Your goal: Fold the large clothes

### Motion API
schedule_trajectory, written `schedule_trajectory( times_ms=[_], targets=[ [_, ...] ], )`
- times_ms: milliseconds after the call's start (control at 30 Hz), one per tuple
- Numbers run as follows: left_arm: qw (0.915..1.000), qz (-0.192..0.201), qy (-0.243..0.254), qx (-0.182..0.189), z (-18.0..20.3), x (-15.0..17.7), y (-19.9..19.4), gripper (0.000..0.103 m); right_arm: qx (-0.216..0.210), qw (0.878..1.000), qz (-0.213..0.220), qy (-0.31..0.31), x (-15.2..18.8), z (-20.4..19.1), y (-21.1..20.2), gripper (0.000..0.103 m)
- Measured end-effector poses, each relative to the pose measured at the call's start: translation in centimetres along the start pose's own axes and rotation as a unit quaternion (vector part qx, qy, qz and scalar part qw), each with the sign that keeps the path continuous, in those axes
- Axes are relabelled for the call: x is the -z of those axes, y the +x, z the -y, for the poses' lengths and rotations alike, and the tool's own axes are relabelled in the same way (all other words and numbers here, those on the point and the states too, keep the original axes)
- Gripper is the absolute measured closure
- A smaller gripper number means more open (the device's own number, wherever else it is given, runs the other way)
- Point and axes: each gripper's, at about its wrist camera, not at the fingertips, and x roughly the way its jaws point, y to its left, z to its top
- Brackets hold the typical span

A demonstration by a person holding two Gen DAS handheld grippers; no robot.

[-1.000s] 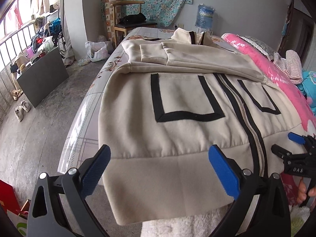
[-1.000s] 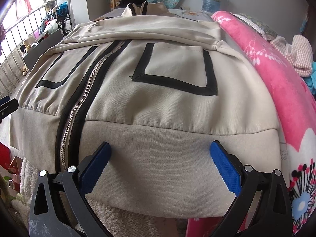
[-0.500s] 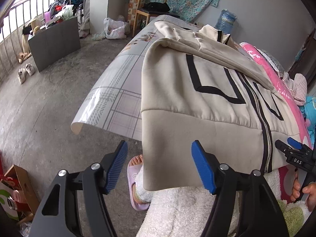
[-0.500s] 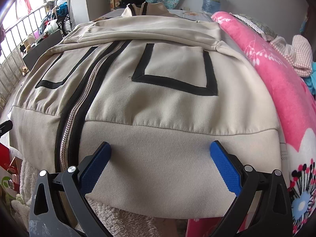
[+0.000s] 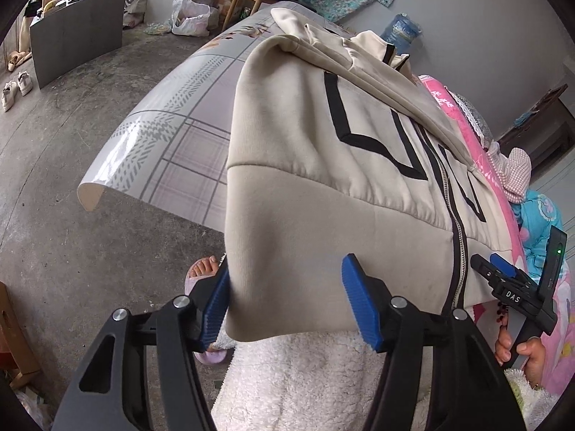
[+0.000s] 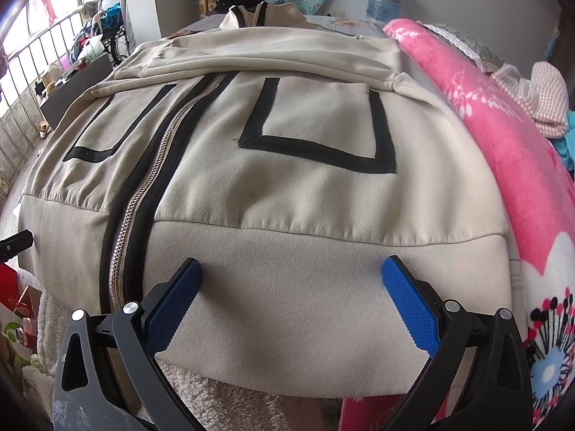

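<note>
Your jacket's [image 5: 323, 186] hem corner hides your left gripper's [image 5: 287, 305] near pad; the right gripper's [image 5: 503, 276] fingertips vanish behind the hem's opposite end.

Matt cloth jacket [image 5: 323, 194], metal zipper [image 6: 143, 194], seemingly glossy mat [image 5: 172, 136].

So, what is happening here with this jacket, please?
A person is folding a cream zip jacket spread on a bed, with a handheld gripper in each hand. The left gripper is at the jacket's bottom left corner, and its jaws are closing with the hem band between them. The right gripper waits with open jaws over the hem band on the other side of the zipper. Both sleeves already lie folded across the chest. The hem has not yet been lifted.
</note>
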Motion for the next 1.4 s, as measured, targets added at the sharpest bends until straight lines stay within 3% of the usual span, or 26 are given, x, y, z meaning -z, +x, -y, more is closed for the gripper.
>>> schedule_trajectory(
  times_ms=[700, 1067, 1400],
  targets=[
    [0.9995, -0.005, -0.027, 0.014, -1.1, -0.3, 1.5, 0.038, 0.000, 1.000, 0.000, 0.001, 0.1, -0.2, 0.0, 0.007],
    [0.9976, -0.006, -0.037, 0.059, -1.3, -0.1, 1.0, 0.038, 0.000, 1.000, 0.001, 0.001, 0.1, -0.2, 0.0, 0.007],
    [0.9970, 0.010, -0.025, 0.072, -0.6, 0.3, 0.4, 0.038, -0.001, 1.000, 0.003, 0.000, 0.2, -0.2, -0.1, 0.007]
  ],
)
